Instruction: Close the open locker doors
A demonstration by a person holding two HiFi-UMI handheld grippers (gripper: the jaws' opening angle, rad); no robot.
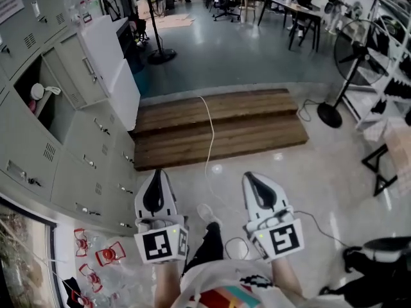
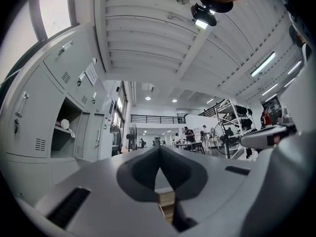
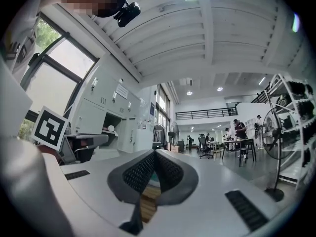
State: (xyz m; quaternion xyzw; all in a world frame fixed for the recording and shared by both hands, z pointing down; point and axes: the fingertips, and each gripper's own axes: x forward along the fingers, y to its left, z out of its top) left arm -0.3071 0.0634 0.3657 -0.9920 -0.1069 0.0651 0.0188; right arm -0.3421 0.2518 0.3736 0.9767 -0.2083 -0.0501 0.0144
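A bank of grey lockers (image 1: 38, 153) runs along the left. One compartment (image 1: 45, 101) stands open with its grey door (image 1: 80, 76) swung out; a round white thing lies inside. Further along, a white door (image 1: 115, 63) also hangs open. Both grippers are held low, near my body and well away from the lockers. My left gripper (image 1: 154, 175) is shut and empty, and so is my right gripper (image 1: 252, 177). The left gripper view shows its shut tips (image 2: 159, 149) and the open compartment (image 2: 61, 132) to the left. In the right gripper view, the shut tips (image 3: 154, 154) point down the room, with the open locker (image 3: 109, 132) at left.
A low wooden platform (image 1: 218, 127) lies ahead with a white cable (image 1: 209, 133) across it. Standing fans (image 1: 157, 18) (image 1: 356, 63) are at the back left and the right. Desks with people (image 1: 295, 11) stand far back. Plastic bottles (image 1: 103, 255) lie at lower left.
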